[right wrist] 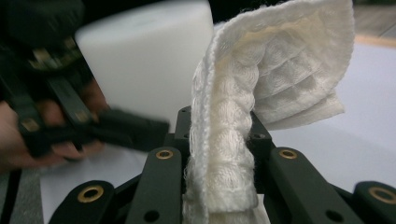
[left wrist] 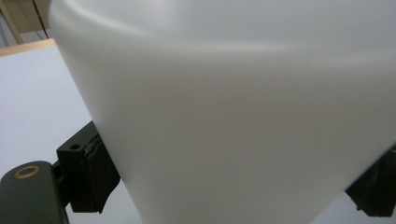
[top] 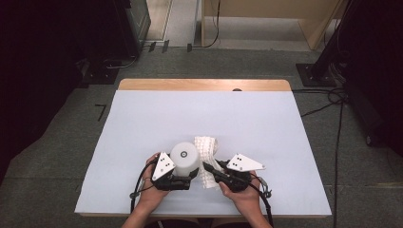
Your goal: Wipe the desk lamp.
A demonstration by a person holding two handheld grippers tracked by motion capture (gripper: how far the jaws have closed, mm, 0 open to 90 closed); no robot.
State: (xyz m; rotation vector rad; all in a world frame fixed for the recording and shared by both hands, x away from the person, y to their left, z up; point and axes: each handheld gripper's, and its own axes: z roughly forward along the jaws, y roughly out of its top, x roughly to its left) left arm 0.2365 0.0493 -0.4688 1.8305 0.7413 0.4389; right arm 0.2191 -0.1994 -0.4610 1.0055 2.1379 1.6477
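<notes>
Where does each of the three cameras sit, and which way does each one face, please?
High view: above the person's side, facing forward and down on the table; forearms and both hands show.
Left gripper view: on the left gripper, facing the white cylinder between its jaws.
Right gripper view: on the right gripper, facing the folded white cloth it pinches; the other hand's fingers show.
Shared: cylinder and tabletop.

White cylinder (top: 184, 159) on pale table (top: 142, 128)

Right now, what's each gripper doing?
Left gripper: closed on the white cylindrical container.
Right gripper: closed on the folded white waffle-weave cloth.
</notes>
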